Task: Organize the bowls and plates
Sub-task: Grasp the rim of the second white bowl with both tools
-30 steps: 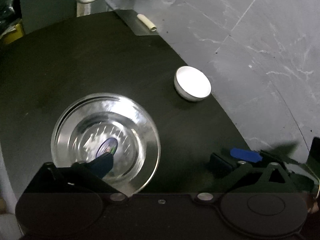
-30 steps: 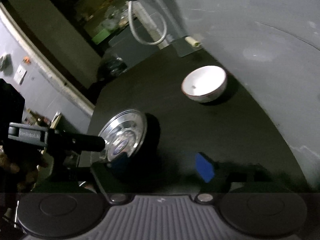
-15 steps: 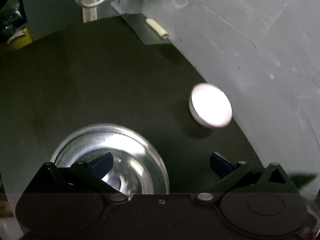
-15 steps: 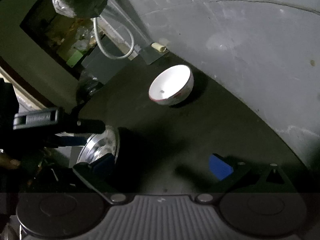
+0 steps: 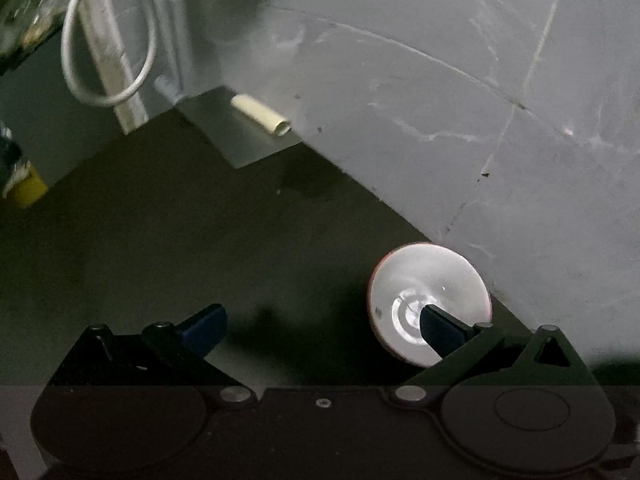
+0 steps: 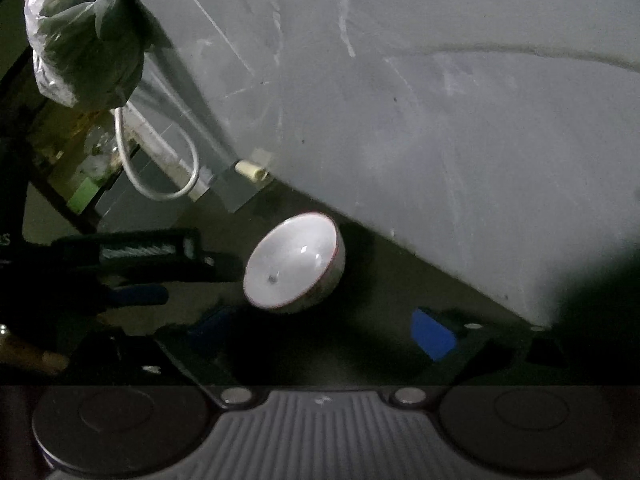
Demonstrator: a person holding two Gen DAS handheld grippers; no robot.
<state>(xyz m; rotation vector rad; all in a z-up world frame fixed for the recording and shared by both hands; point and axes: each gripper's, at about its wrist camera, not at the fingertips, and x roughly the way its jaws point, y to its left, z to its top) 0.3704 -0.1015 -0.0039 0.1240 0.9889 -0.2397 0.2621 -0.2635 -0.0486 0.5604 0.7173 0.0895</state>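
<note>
The left gripper [image 5: 320, 328] is being held wide open, one finger over the white bowl [image 5: 416, 280]. The right gripper [image 6: 320, 334], jaws lately narrowing yet spread with nothing between, is being pointed toward that bowl on the dark counter [image 6: 380, 280].

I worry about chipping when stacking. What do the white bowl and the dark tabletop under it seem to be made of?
The white bowl looks like glazed ceramic: glossy white inside with bright highlights and a thin reddish rim line, though hard plastic cannot be ruled out. The tabletop looks like a dark, matte hard surface, possibly stone or laminate; the dim light leaves it open.
</note>
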